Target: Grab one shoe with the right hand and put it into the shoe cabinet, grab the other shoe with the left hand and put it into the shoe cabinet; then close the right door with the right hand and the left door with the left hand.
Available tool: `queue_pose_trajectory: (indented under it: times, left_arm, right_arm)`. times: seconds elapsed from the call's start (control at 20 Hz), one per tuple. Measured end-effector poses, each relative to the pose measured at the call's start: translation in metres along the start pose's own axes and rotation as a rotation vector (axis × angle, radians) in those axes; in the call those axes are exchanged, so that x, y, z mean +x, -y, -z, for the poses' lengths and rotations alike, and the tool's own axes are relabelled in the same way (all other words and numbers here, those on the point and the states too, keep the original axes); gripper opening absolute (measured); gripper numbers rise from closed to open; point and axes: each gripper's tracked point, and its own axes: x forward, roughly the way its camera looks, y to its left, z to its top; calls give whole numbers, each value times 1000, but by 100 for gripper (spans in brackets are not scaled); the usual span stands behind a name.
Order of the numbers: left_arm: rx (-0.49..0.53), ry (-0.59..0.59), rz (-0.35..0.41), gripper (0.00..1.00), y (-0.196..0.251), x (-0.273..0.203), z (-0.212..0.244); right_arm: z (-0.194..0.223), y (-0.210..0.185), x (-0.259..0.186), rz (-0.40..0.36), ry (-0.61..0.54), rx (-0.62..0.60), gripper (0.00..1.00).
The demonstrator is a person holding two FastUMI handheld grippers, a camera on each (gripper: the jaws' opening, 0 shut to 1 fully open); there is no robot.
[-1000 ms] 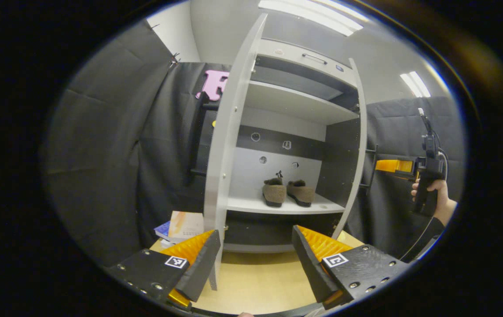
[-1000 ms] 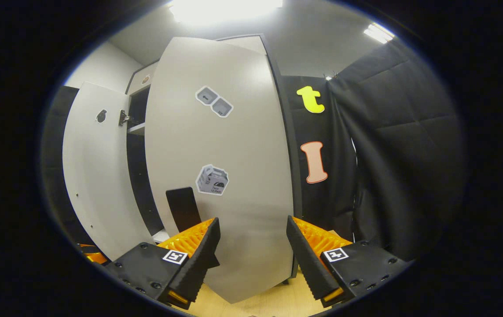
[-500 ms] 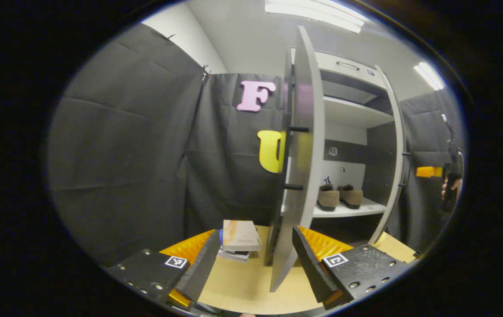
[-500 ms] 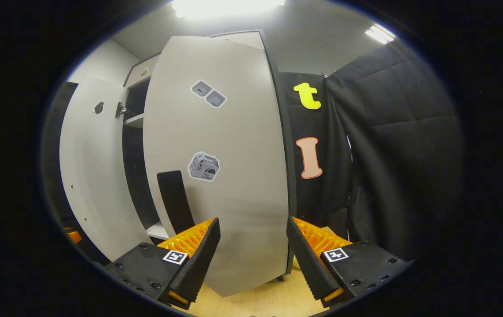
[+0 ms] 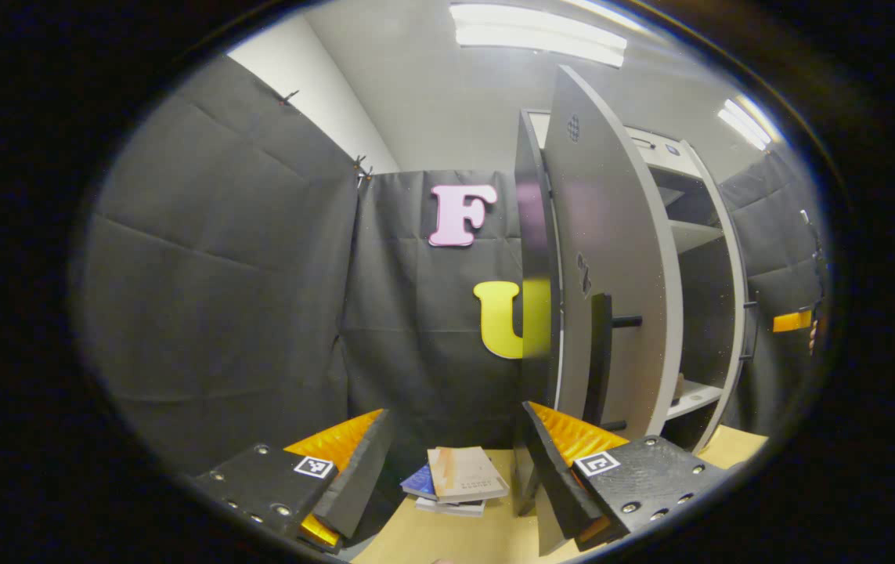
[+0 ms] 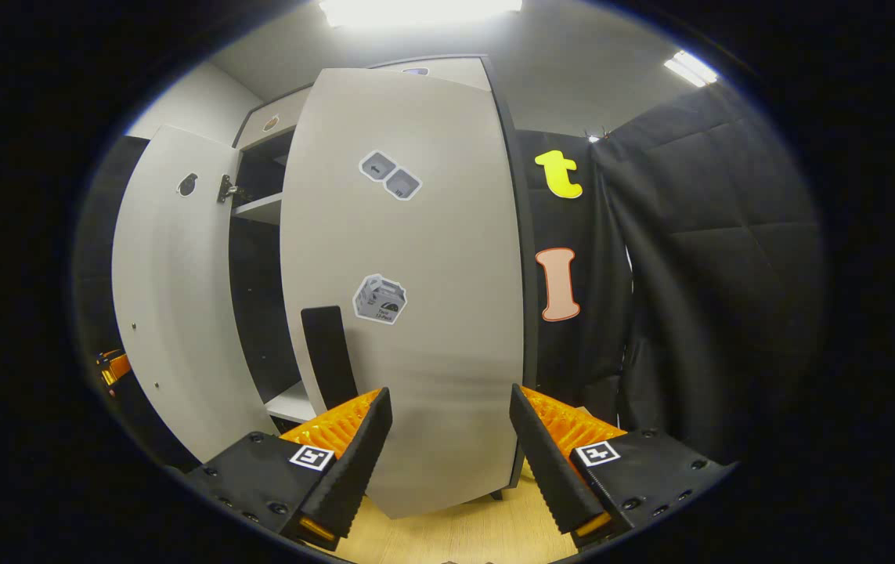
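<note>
In the left gripper view the cabinet's left door (image 5: 611,258) stands ajar, its outer face with a black handle (image 5: 598,352) just right of my open left gripper (image 5: 455,462). The door's lower edge sits behind that gripper's right finger (image 5: 553,462). Past the door I see a slice of the white shoe cabinet (image 5: 717,258) and its lower shelf (image 5: 694,395); the door hides the shoes. In the right gripper view my open right gripper (image 6: 451,446) faces the outer side of the right door (image 6: 424,258), close to it, beside its black handle (image 6: 328,352). The left door (image 6: 173,298) shows farther left.
A small stack of books (image 5: 459,479) lies on the wooden floor (image 5: 447,536) between the left gripper's fingers. Black cloth walls (image 5: 220,298) close in on both sides. The other gripper (image 5: 792,319) and a hand show far right.
My left gripper has swung left around the left door, from facing the open shelves and shoes to its outer face. The right gripper has barely shifted in front of the right door.
</note>
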Motion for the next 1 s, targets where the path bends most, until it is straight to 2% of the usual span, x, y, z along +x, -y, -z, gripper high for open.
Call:
queue_pose_trajectory:
  times: [0.2, 0.45, 0.55, 0.8, 1.0]
  left_arm:
    - [-25, 2, 82, 100, 14, 32, -10]
    - [68, 27, 143, 100, 38, 63, -36]
    - [31, 0, 155, 92, 36, 64, -34]
    - [28, -34, 171, 92, 45, 64, -36]
    - [24, -63, 218, 93, 87, 68, -37]
  right_arm:
    - [1, 6, -4, 3, -8, 14, 96]
    - [15, 30, -8, 42, -31, 35, 96]
    - [24, 40, -9, 59, -48, 64, 96]
    - [42, 52, -6, 57, -87, 147, 97]
    - [46, 50, 2, 34, -90, 104, 97]
